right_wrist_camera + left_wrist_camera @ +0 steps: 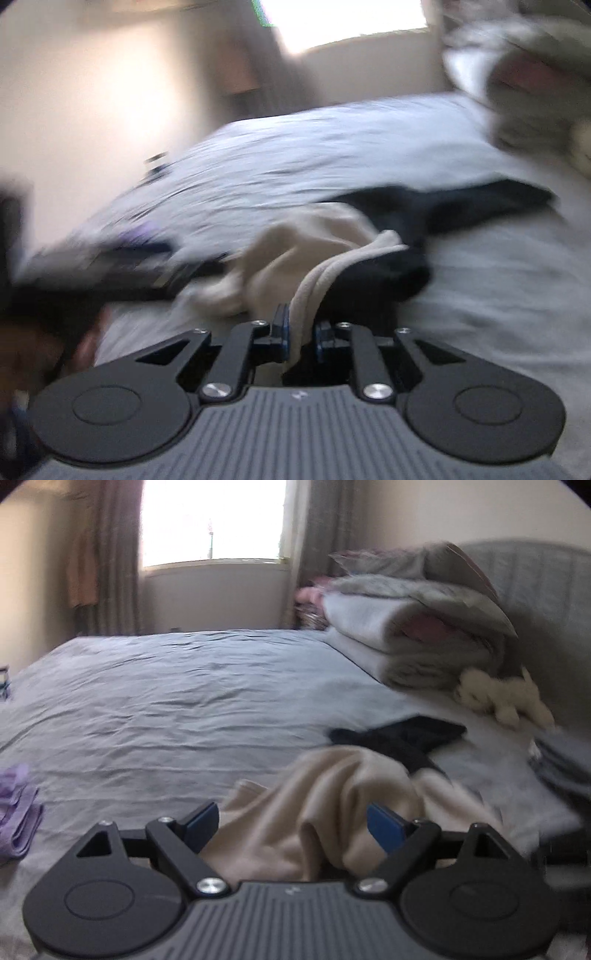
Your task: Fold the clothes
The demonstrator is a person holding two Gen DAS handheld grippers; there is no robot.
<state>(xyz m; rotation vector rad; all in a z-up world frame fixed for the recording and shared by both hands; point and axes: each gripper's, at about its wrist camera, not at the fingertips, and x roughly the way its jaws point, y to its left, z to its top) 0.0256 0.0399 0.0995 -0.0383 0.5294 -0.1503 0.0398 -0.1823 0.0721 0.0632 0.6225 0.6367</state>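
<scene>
on the bed (166, 686), covered by a wrinkled pale blue sheet, a beige garment (325, 805) lies heaped near the front edge, partly over a black garment (402, 738) spread just behind it. the left gripper (293, 825) hovers at the beige heap with its jaws wide apart, blue pads (386, 829) on either side of a raised fold, gripping nothing. in the right wrist view, which is smeared by blur, the right gripper (301, 338) has its jaws drawn close together and clamped on a ribbed edge of the beige garment (314, 258), which runs up between the pads; the black garment (461, 206) lies beside and under that edge. at the left of that view a dark blurred shape crosses the frame, too smeared to tell what it is. to the left on the sheet sits a folded purple cloth (18, 812), well apart from the heap. at the far right corner a pile of bedding (413, 627), grey and white with some pink showing, rests against a grey headboard (535, 579), and a cream soft toy (506, 698) lies just in front of the pile. a grey fabric item (565, 764) shows at the right edge. behind the bed a bright window (210, 520) stands between curtains (118, 554).
</scene>
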